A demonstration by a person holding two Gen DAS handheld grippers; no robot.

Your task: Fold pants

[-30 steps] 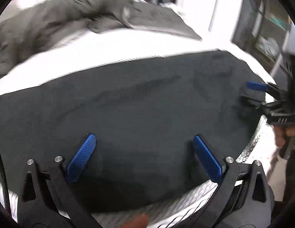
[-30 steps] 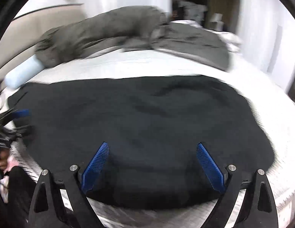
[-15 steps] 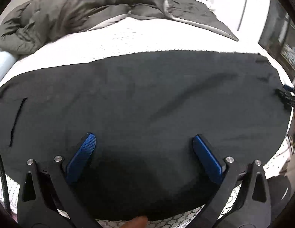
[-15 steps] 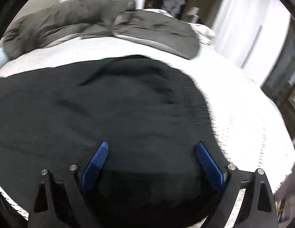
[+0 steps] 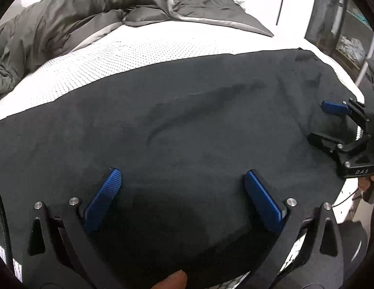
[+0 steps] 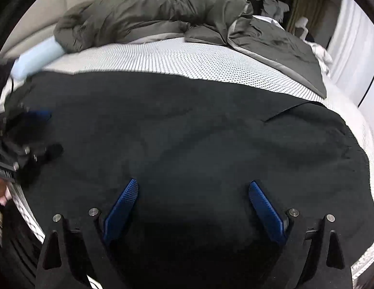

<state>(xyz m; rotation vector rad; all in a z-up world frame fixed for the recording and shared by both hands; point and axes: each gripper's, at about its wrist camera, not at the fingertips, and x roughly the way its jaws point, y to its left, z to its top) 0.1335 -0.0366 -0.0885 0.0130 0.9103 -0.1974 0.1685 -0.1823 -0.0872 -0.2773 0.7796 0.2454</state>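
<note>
One pair of black pants (image 5: 187, 130) lies spread flat along the near edge of the bed (image 5: 143, 48), reaching its right-hand corner. You hold two grippers, each with two blue pads. Your left gripper (image 5: 182, 187) hangs over the pants, jaws spread wide, nothing between them. Your right gripper (image 6: 194, 192) likewise, released and empty. One grey duvet (image 6: 148, 16) is bunched along the far edge. Partial lettering "DA9" shows on the right gripper's body.

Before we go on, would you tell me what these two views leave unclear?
- Pants: near edge hidden behind the left gripper in the left wrist view; behind the right gripper in the right wrist view.
- Whether either gripper touches the cloth: cannot tell.
- Left gripper in the right wrist view: blurred, cut off by the frame edge.
</note>
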